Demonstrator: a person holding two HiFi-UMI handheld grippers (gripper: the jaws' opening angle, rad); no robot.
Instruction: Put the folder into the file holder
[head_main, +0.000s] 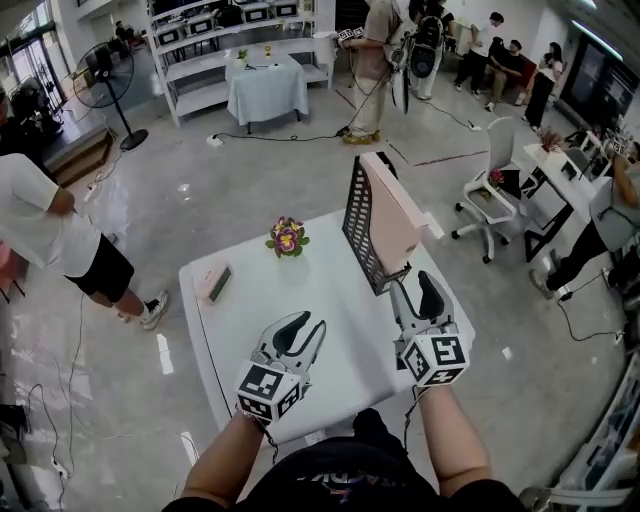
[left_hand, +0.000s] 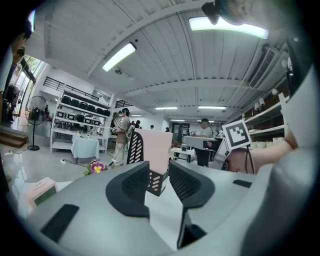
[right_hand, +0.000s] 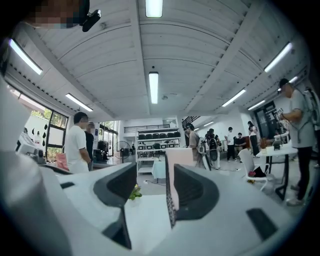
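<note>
A pink folder (head_main: 396, 214) stands upright inside a black mesh file holder (head_main: 360, 228) at the back right of the white table (head_main: 320, 300). My right gripper (head_main: 416, 288) hovers just in front of the holder's near end, jaws open and empty. My left gripper (head_main: 303, 328) sits over the table's near middle, apart from the holder, open with nothing between its pads. In the left gripper view the folder (left_hand: 157, 147) and holder (left_hand: 134, 148) show beyond the jaws. In the right gripper view the folder (right_hand: 178, 159) rises straight ahead, with the holder's mesh (right_hand: 170, 210) beside the right jaw.
A small flower (head_main: 287, 238) sits at the table's back edge and a pink box (head_main: 213, 283) lies near its left edge. A person (head_main: 50, 225) stands left of the table. A white office chair (head_main: 490, 190) is off to the right.
</note>
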